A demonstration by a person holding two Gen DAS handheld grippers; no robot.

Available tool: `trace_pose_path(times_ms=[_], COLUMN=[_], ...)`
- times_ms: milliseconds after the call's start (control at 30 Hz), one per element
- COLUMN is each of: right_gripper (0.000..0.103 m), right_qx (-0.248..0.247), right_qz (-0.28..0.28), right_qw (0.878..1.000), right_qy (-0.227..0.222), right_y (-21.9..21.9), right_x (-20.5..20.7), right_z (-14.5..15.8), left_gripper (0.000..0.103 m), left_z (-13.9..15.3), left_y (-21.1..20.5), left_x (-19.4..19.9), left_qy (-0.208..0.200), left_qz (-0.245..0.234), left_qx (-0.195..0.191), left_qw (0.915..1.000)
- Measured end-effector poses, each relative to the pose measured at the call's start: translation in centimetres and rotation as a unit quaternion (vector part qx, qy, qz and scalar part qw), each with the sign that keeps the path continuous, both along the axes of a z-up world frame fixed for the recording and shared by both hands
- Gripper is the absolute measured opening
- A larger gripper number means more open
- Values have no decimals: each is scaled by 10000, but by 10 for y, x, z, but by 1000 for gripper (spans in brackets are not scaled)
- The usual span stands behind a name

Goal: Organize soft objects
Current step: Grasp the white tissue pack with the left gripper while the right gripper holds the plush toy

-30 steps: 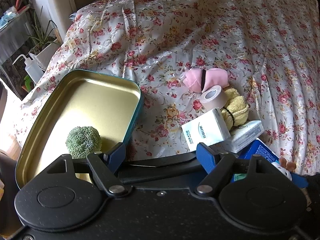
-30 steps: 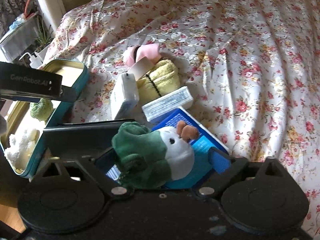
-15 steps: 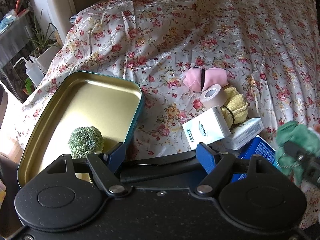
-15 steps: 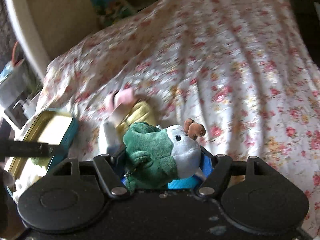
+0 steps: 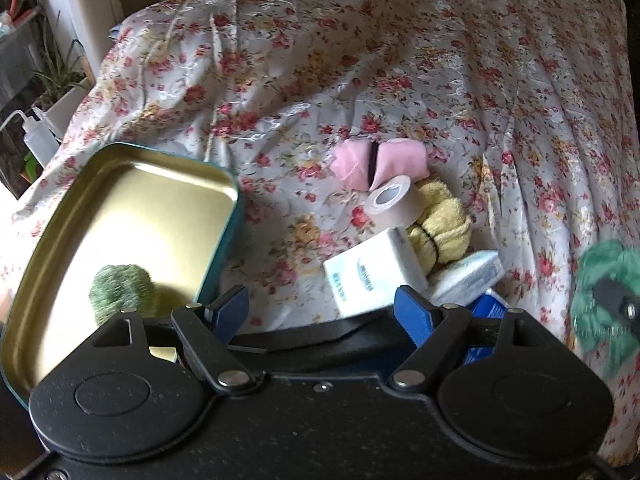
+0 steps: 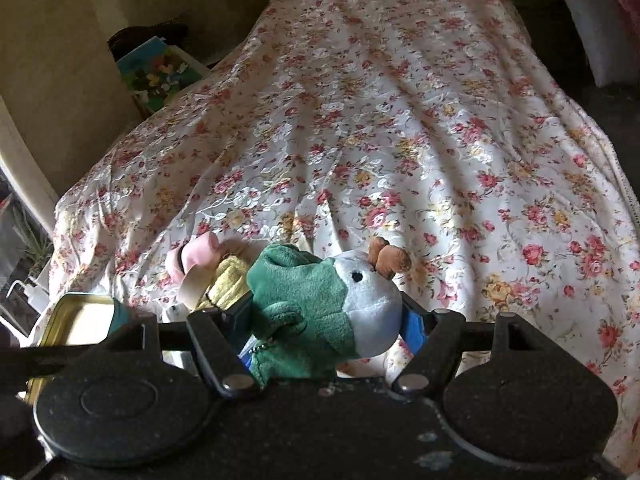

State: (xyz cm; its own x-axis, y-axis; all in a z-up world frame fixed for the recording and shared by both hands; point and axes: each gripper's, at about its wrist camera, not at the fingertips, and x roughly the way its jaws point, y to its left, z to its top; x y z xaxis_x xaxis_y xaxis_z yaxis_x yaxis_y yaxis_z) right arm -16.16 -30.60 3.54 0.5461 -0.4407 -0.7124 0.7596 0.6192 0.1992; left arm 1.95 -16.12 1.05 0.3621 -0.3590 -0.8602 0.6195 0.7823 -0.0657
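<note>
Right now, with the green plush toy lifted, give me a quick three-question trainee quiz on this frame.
1. True or false: the right gripper is shut on the green and white plush toy.
2. What lies inside the gold-lined teal metal tin? A) beige tape roll B) green knitted ball C) pink cloth bundle
3. Fill in: the beige tape roll leans against the ___ towel bundle.

Key: 1 true. 2 B, the green knitted ball. 3 yellow, the yellow towel bundle.
</note>
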Motion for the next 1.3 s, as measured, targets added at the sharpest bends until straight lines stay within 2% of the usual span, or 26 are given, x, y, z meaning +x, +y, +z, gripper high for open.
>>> trace_pose_path(times_ms=[67,233,433,633,733,900,1033,1133,1300], right_gripper=[71,71,71,71,71,71,72,72,72], right_qx=[16,113,179,249,290,336,364,369,428], right_qz=[44,100,216,247,218,235,244,250,231], right_qw=[10000,9999,9996,9993,9993,9991,9990,9990,9988], right_qy=[-10,-51,-93,-92,-106,-94,-104,-82,-52], right_y=[1,2,3,2,1,-1,-1,-2,-5], right_x=[-1,-6,-5,-5,-6,-5,-5,-4,-4], right_z=[0,-1,-1,-2,-2,-4,-4,-5,-8], left_gripper=[83,83,83,83,83,83,87,87,87], left_z=[-5,-20,-34,-39,-39,-38,-38,-40,-51], left_y=[-8,-21,-25,-36,-39,-38,-40,-45,-55], left_x=[3,10,20,21,22,26,27,25,17], left_qy=[-39,-224,-16,-41,52,391,559,648,640], left_qz=[41,93,214,158,154,198,190,183,25], left_qx=[-6,222,342,388,281,-117,-336,-364,-62], left_qw=[10000,9995,9992,9991,9995,9990,9977,9971,9979])
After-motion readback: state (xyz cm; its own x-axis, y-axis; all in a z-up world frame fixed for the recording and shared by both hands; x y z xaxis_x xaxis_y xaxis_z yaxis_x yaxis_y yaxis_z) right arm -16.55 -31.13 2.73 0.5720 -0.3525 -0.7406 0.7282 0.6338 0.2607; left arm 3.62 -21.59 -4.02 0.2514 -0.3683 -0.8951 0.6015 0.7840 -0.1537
